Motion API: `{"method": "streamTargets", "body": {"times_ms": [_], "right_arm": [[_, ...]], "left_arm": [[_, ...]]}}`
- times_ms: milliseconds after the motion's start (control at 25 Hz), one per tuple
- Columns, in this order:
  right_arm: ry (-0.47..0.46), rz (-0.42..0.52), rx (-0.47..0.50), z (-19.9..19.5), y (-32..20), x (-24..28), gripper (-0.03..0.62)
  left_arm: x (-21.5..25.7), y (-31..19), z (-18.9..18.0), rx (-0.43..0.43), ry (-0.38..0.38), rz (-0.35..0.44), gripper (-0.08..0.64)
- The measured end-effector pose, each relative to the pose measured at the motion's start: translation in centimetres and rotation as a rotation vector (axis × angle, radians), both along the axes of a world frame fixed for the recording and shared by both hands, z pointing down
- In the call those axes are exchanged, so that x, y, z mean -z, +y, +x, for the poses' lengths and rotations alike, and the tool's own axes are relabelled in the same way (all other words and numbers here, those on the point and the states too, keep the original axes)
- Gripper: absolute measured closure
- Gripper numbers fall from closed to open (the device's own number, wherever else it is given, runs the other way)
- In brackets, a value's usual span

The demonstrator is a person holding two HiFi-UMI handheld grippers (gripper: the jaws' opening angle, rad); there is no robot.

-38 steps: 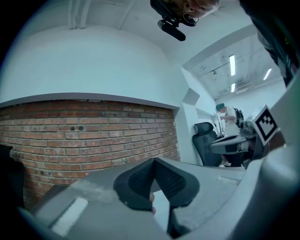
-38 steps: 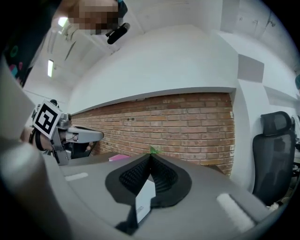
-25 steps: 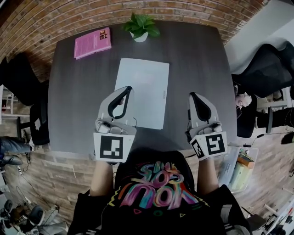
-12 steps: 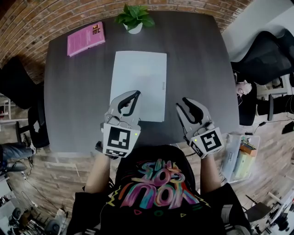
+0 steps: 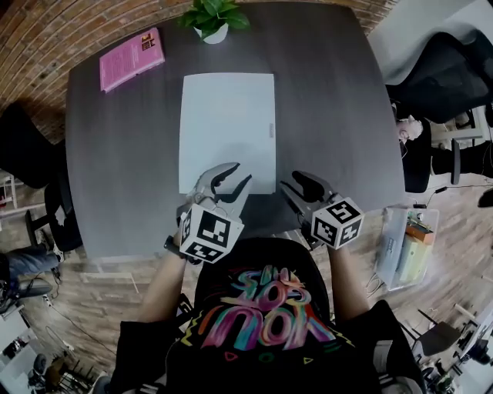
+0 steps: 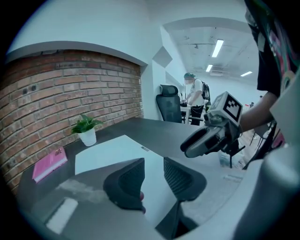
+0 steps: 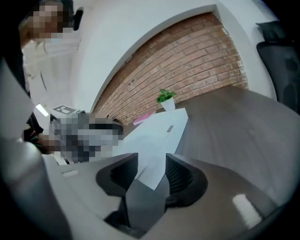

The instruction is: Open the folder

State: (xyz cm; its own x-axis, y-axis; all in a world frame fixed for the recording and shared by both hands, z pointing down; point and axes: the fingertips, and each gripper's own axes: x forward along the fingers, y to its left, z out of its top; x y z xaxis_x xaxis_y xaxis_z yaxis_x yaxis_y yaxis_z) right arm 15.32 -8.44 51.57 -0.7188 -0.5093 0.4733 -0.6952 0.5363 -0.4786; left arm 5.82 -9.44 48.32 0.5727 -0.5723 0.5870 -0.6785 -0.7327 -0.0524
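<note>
The folder (image 5: 227, 131) is a shut, pale white rectangle lying flat in the middle of the dark grey table (image 5: 123, 169). My left gripper (image 5: 235, 178) hovers over the folder's near edge; its jaws have just been opening and nothing is between them. My right gripper (image 5: 293, 182) hangs just off the folder's near right corner, over bare table; its jaws have also just been opening and are empty. In the left gripper view the folder (image 6: 117, 150) lies beyond the parted left gripper (image 6: 153, 161). In the right gripper view the folder's corner (image 7: 159, 133) shows beyond the right gripper (image 7: 152, 159).
A pink book (image 5: 131, 60) lies at the table's far left corner, and a small potted plant (image 5: 212, 19) stands at the far edge. A black office chair (image 5: 439, 85) is to the right. A box of items (image 5: 404, 246) sits on the floor.
Both grippers have come down and forward to the folder's near edge. Their jaws, shut a second ago, now stand apart. The right gripper has rolled.
</note>
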Motion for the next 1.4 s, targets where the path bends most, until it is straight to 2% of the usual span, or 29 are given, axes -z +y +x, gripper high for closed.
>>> {"method": "streamTargets", "body": {"times_ms": [120,480,600,760,1080,1280,1400], "right_arm": [[-0.046,-0.084,-0.030,-0.3,0.1,-1.7,0.421],[-0.156,-0.219,-0.055,-0.9,0.0,-4.0,0.431],[-0.172,-0.235,-0.059,-0.9,0.1,-4.3,0.434],[-0.183,-0.256,-0.073,-0.6,0.0,-4.7,0.388],[-0.222,-0.285,-0.107,-0.5,0.1,-5.0,0.388],[-0.229,-0.289,-0.120,-0.4,0.2,-5.0,0.388],[-0.225,-0.290,-0.114,-0.5,0.2,-5.0,0.388]], "left_arm": [[-1.4,0.8,1.1,-0.068,-0.033,-0.027,0.411],[-4.3,3.3,3.5,-0.231,-0.105,-0.082,0.321],[-4.9,3.7,3.7,-0.269,-0.149,-0.057,0.283],[-5.7,3.8,4.4,-0.320,-0.215,-0.011,0.247],[-7.1,3.0,5.1,-0.367,-0.308,0.060,0.245],[-7.2,2.5,5.5,-0.422,-0.380,0.158,0.245],[-7.2,2.5,5.7,-0.442,-0.394,0.175,0.245]]}}
